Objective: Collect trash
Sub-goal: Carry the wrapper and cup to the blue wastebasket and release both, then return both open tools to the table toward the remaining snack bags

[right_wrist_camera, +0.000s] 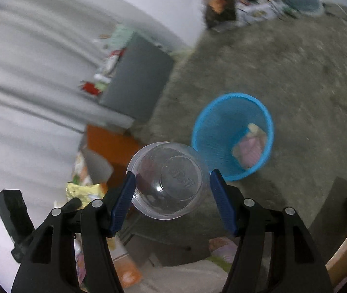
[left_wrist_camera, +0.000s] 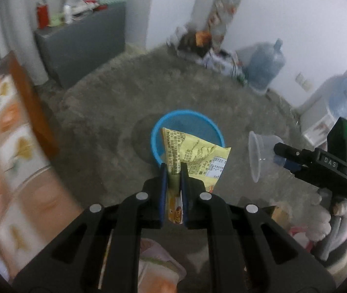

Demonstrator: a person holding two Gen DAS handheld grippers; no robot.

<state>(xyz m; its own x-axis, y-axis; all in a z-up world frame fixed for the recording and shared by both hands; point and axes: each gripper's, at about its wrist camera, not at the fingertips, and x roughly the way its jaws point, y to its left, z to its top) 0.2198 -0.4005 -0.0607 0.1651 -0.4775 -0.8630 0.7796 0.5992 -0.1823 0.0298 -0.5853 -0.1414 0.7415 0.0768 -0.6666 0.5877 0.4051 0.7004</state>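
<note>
The left gripper (left_wrist_camera: 173, 171) is pinching a yellow snack wrapper (left_wrist_camera: 195, 158) above the blue bin (left_wrist_camera: 157, 131) on the carpet (left_wrist_camera: 105, 112). The right gripper (right_wrist_camera: 171, 178) is clasping a clear plastic cup (right_wrist_camera: 168, 180) just beside the bin, jaws wide around it.

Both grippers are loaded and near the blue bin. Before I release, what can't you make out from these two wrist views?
- Blue mesh bin, left wrist view: the yellow snack wrapper in the left gripper hides its inside.
- Bin contents, right wrist view: pinkish and pale scraps, too blurred to identify.
- Clear plastic cup in the right gripper: the embossed base marking is unreadable.
- Wrapper print: too small to read.
</note>
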